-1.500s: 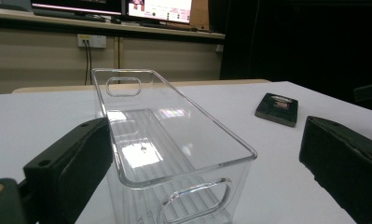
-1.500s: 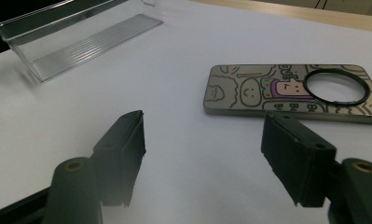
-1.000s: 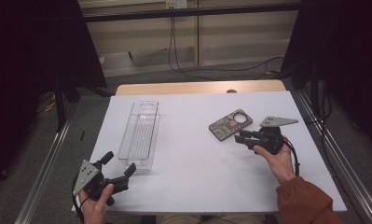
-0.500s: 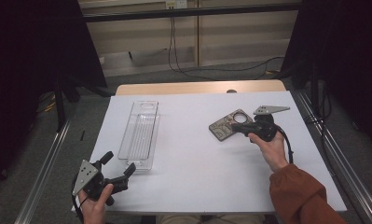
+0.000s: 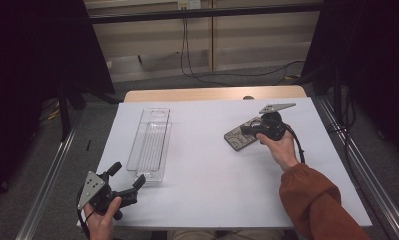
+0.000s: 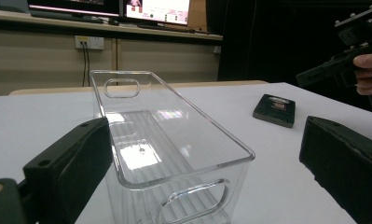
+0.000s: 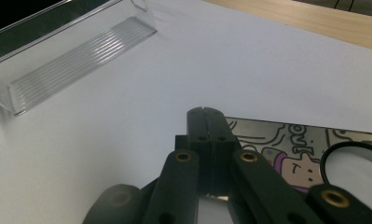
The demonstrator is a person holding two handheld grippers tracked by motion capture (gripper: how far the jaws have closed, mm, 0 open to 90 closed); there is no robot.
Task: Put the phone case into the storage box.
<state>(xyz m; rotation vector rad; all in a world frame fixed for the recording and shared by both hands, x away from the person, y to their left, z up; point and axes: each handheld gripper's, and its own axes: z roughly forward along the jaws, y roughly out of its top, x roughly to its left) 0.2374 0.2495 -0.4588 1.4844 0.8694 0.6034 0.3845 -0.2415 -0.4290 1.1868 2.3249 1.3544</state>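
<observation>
1. Near the bench's front left corner the left gripper (image 5: pixel 121 186) rests low in the person's hand, its jaws spread wide with nothing between them. They face the near end of the clear bin (image 5: pixel 149 145).

2. The clear bin lies lengthwise on the left half of the bench (image 5: pixel 207 190), its far end toward the back edge. It is upright and empty, with a cut-out handle at each short end. In the left gripper view its near wall (image 6: pixel 193 196) stands between the two jaws but is not touched.

3. Right of centre, toward the back right corner, lies the flat patterned case (image 5: pixel 242 137), dark with a cartoon print and a round ring on its face. It lies flat on the white sheet, well apart from the bin.

4. The right gripper (image 5: pixel 247 128) is over the case's right end. Its jaws have just been closing, and in the right gripper view they (image 7: pixel 207 140) are pressed together with nothing visibly between them, tips above the case's printed face (image 7: pixel 286 140).

5. Judged from this, the step in hand is taking hold of the case, and the jaws seem to have met on air. To do it well, open them again, drop lower, and come in level so one jaw slides under a short edge; a flat thing on paper tends to skate away, so close slowly. Lift only once the case is held.
</observation>
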